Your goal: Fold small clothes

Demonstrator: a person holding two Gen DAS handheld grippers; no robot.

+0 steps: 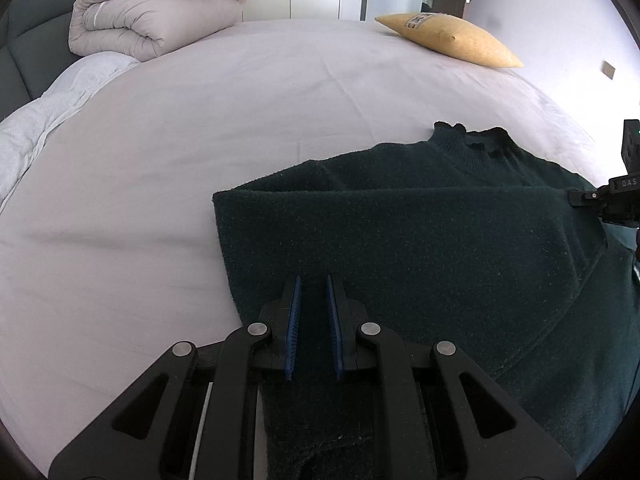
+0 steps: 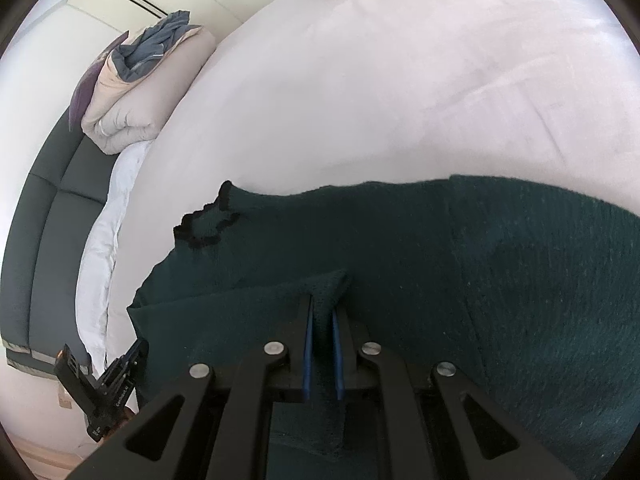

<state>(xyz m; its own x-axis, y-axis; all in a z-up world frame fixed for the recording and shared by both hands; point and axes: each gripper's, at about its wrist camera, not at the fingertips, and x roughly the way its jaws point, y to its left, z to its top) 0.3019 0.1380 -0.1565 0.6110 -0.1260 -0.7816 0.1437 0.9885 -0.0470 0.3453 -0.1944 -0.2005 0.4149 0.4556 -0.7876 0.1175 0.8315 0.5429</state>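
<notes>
Dark green knitted sweater point(image 1: 420, 240) lies partly folded on the lilac-sheeted bed point(image 1: 240, 120) near its front edge. Left gripper point(image 1: 313, 282) jaws narrowly apart, knit between them. Right gripper point(image 2: 321, 312) jaws clamp a raised fold. Right gripper body reads "DAS"; left's lettering too small to read.

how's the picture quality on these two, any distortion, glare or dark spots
Left wrist: strong fisheye bends the bed, soft even daylight, dark green sweater nearly textureless. Right wrist: same warp and tilted, sheet washed out pale, sweater grainy; black vignette in both corners.
</notes>
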